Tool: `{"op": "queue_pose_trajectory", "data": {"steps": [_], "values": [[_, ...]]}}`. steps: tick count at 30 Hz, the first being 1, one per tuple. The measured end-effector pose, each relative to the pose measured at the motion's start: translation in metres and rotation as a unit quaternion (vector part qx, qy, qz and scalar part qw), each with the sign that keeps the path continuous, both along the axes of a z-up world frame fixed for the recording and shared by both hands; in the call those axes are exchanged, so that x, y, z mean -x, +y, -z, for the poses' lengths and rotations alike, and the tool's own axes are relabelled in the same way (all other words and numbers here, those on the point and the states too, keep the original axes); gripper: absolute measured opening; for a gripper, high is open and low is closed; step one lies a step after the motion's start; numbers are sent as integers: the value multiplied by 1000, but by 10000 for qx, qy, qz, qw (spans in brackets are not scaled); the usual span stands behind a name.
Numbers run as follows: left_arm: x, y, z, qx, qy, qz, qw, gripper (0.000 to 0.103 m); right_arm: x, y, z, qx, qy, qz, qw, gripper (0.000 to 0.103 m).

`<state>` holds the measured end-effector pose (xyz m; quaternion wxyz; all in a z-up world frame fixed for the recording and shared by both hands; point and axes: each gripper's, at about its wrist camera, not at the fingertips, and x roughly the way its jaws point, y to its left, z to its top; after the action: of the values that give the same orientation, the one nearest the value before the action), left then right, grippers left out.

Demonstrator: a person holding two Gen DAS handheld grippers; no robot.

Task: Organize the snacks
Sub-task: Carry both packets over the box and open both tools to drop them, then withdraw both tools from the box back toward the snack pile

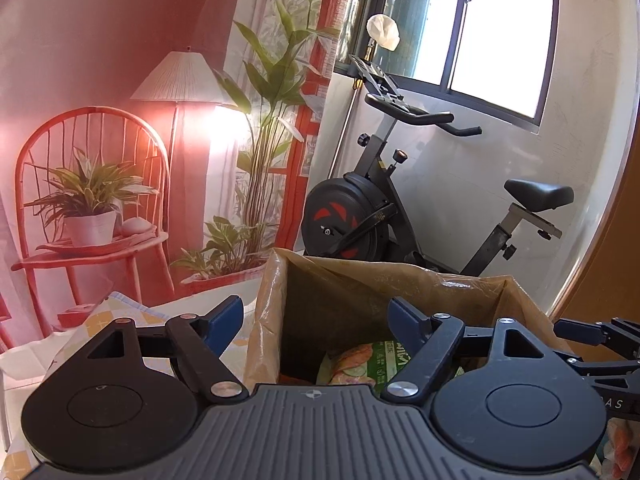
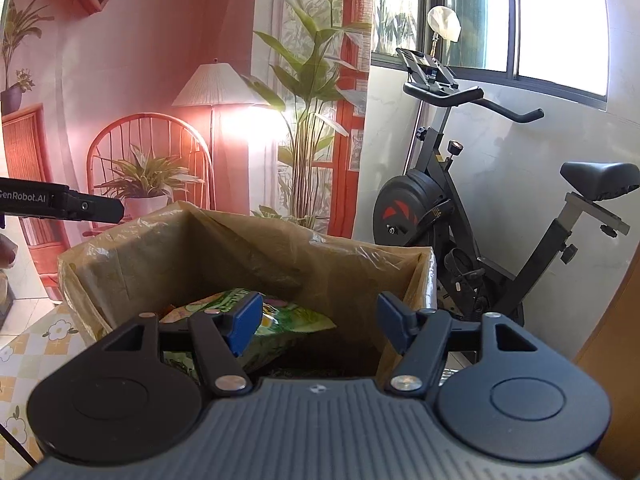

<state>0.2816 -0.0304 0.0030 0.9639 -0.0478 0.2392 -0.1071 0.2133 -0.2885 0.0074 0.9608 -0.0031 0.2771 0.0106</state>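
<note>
A cardboard box (image 1: 400, 276) lined with clear plastic stands just ahead of both grippers. Inside it lies a green snack bag (image 1: 372, 364), with something orange beside it. In the left wrist view my left gripper (image 1: 318, 324) hangs over the box's near rim, open and holding nothing. My right gripper (image 1: 600, 332) shows at the right edge there. In the right wrist view my right gripper (image 2: 319, 326) is open above the box (image 2: 240, 224). Its left pad overlaps the green snack bag (image 2: 296, 320), and nothing lies between the pads. My left gripper (image 2: 80, 204) reaches in from the left.
A black exercise bike (image 2: 460, 200) stands behind the box against a white wall under a window (image 2: 560, 20). A printed backdrop (image 1: 120, 140) of a red chair, lamp and plants hangs at the left. A checked floral tablecloth (image 2: 36, 344) covers the table. A wooden panel (image 2: 616, 340) is at the right.
</note>
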Motion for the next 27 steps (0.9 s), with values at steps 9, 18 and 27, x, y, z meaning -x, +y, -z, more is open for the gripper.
{"op": "queue_pose_trajectory", "data": {"steps": [9,18,27], "values": [[39,9,1,-348,57,-66,9994,85,42,0,-4,-204,-20,26,9998,81],[69,16,15,-412,162,-86,9990,85,77,10,-2,-328,-103,26,9994,84],[93,18,37,-464,178,-41,9988,85,104,22,15,-338,-31,-31,9994,85]]}}
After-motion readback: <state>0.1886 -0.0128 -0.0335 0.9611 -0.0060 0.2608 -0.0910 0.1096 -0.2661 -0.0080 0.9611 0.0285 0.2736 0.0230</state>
